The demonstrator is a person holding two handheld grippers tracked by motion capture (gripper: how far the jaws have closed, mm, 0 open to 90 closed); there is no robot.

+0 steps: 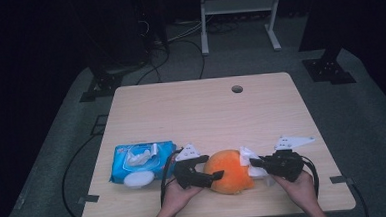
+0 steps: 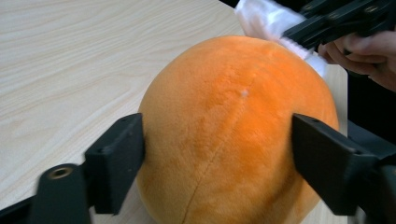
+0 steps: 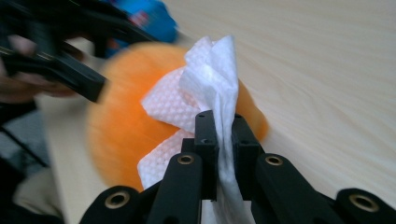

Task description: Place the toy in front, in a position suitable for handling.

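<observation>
Here, at the near edge of the pale wooden surface (image 1: 200,103), the left claw (image 2: 217,154) clamps wide around a round orange plush ball (image 1: 228,171), steadying it. The right claw (image 3: 224,128), pinched tight on a crumpled white wet wipe (image 3: 210,88), presses the cloth to the ball's right side: wiping looks under way, and next calls for rubbing fresh patches. Left lies a blue wipe packet (image 1: 141,161); its print is unreadable.

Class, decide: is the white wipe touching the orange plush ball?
Touching. The right gripper view shows the white wipe, pinched in the right gripper, lying flat against the orange plush ball.
</observation>
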